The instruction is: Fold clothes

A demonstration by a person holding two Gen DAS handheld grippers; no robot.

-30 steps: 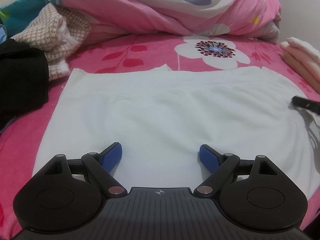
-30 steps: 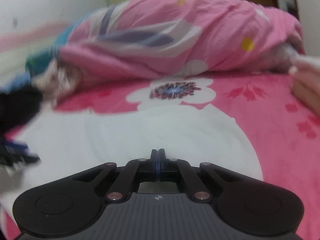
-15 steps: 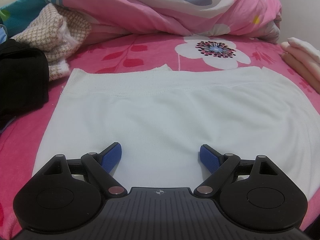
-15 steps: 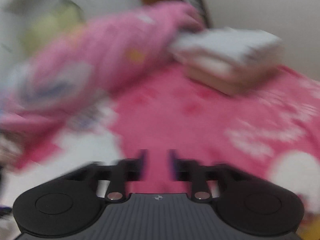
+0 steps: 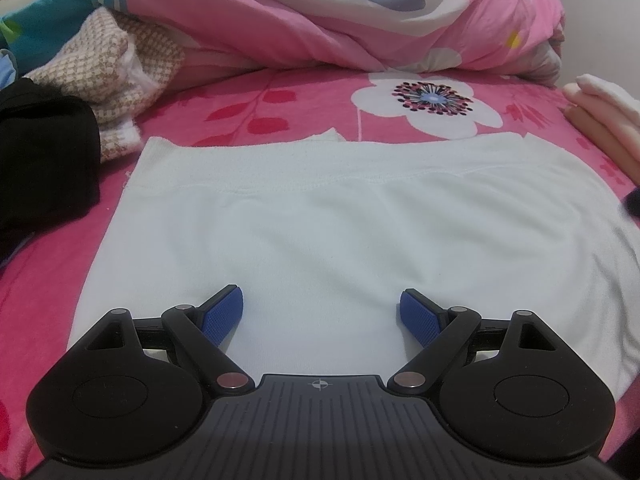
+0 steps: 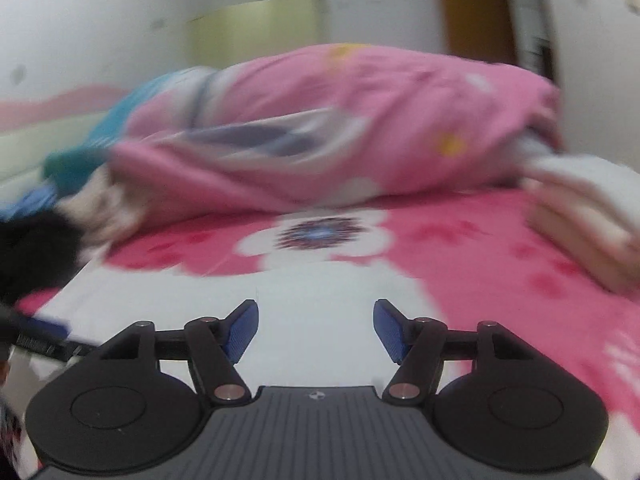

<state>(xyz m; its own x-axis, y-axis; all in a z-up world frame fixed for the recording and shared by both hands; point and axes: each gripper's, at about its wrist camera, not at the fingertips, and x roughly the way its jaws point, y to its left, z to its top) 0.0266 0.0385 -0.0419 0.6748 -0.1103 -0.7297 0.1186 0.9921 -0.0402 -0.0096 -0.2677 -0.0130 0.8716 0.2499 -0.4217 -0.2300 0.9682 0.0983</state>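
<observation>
White knit garment with a ribbed band [image 5: 320, 216] lies flat on the pink flower-print bedsheet [image 5: 280, 108], spread out ahead of both my grippers, band edge at 12 o'clock, near edge under my fingers. One small flap pokes out past the band at 12.

My left gripper [image 5: 322, 312]: jaws wide apart, nothing between the blue pads, hovering over the near part of the white cloth. Can't tell if the tips touch it.

My right gripper [image 6: 316, 330]: jaws opening, nothing between them, white cloth below. View is motion-blurred. My left fingertip shows at 9 o'clock in that view.

Around: crumpled pink floral duvet [image 5: 340, 12] at 12, beige checked knit [image 5: 120, 52] at 10, black bundle [image 5: 40, 152] at 9, stack of folded pale clothes [image 5: 600, 116] at 2.

Handling, my read: light, soft, limp, slightly stretchy knit. No stiffness, so it will sag and drag on the sheet when lifted. Not fragile, not slippery against the textured pads.

Grip plan: pinch edges, not the middle. One gripper per corner on the same side, through all layers, lift both evenly and carry across. Ribbed band is the thickest, surest bite.
</observation>
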